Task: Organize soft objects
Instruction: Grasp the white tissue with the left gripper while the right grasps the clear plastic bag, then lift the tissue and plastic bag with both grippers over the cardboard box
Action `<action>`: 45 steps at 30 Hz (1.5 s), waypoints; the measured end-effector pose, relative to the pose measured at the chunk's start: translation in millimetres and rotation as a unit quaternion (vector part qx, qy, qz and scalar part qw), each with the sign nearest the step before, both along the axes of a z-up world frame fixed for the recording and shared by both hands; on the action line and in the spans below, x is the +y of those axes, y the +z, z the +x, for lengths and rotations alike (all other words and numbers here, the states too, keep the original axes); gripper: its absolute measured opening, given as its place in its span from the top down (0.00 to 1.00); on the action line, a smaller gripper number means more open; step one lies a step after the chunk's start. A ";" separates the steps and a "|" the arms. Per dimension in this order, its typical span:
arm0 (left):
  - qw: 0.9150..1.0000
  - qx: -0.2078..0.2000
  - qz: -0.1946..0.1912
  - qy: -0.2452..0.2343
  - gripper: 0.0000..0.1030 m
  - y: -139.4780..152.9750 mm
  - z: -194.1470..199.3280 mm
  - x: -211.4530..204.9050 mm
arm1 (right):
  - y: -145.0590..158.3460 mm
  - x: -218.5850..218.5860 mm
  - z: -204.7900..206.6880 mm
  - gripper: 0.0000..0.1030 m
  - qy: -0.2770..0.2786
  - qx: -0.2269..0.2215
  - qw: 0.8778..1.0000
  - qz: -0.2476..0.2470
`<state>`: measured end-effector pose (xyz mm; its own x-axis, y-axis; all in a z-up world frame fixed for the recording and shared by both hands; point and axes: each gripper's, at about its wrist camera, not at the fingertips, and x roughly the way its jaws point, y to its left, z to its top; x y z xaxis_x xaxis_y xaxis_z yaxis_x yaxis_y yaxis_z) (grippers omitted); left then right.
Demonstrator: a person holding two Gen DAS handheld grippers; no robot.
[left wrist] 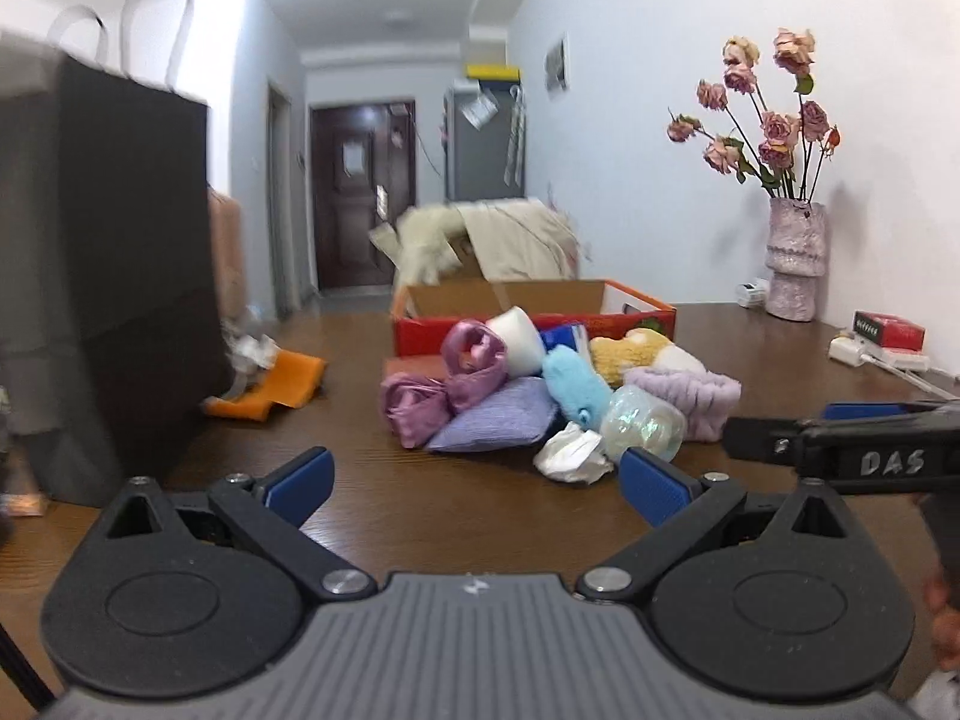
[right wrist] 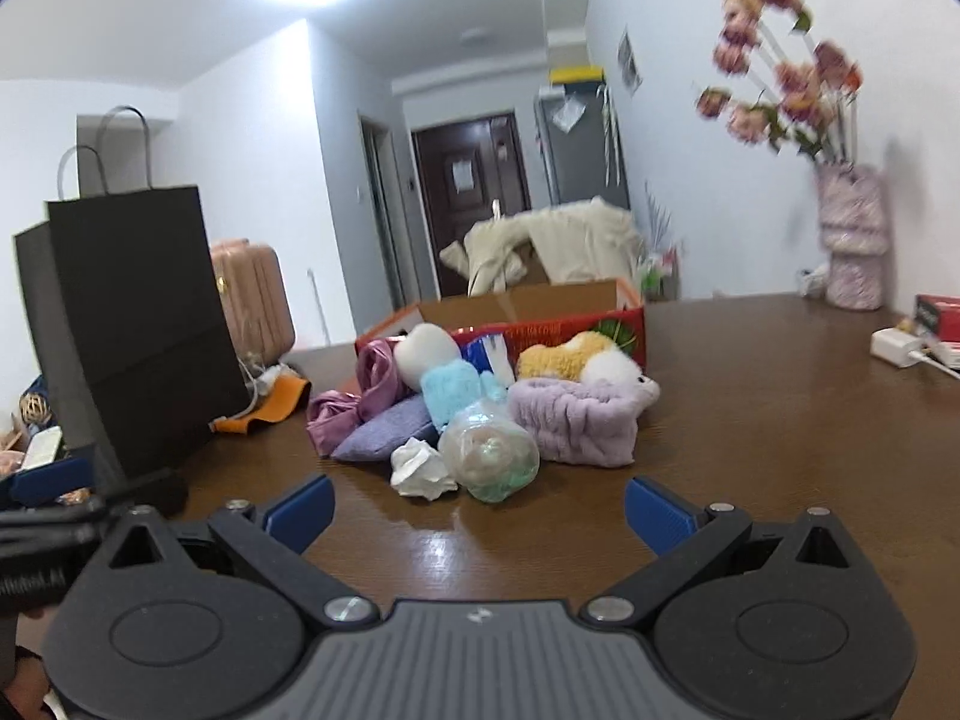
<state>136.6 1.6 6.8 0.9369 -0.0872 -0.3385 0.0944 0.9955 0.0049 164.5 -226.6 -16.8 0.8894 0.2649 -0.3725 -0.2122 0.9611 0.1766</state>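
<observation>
Left gripper (left wrist: 474, 480) spread wide and empty, right gripper (right wrist: 477, 510) likewise gaping with nothing held, pile of soft objects (right wrist: 480, 414) on brown table (right wrist: 750, 420), touching red box (right wrist: 564, 324) behind.

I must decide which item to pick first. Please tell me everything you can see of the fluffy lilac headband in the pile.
The fluffy lilac headband is a wide loop of plush, towel-like fabric, pale purple, lying on the brown table at the pile's right front edge. It is slumped, its opening facing up. The yellow-and-white plush toy rests against its back; the clear iridescent ball touches its left side. No hand-held gripper touches it.
</observation>
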 end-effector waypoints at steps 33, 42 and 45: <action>0.990 0.119 -0.046 -0.061 0.78 -20.8 109.3 -38.9 | -19.4 -7.3 114.7 0.78 0.086 0.089 0.991 0.050; 0.998 -0.013 -0.050 -0.038 0.78 44.4 13.3 -15.1 | 28.2 -8.8 32.8 0.78 0.066 0.019 0.997 0.034; 0.996 -0.069 -0.052 -0.035 0.78 66.9 -19.8 -8.7 | 51.6 -7.2 0.5 0.78 0.063 -0.019 0.997 0.026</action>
<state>116.8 -7.1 73.7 0.9643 -0.1822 -0.1921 0.1698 0.9823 -0.0793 164.9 -233.8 34.9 0.8608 0.3936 -0.3226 -0.3383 0.9161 0.2150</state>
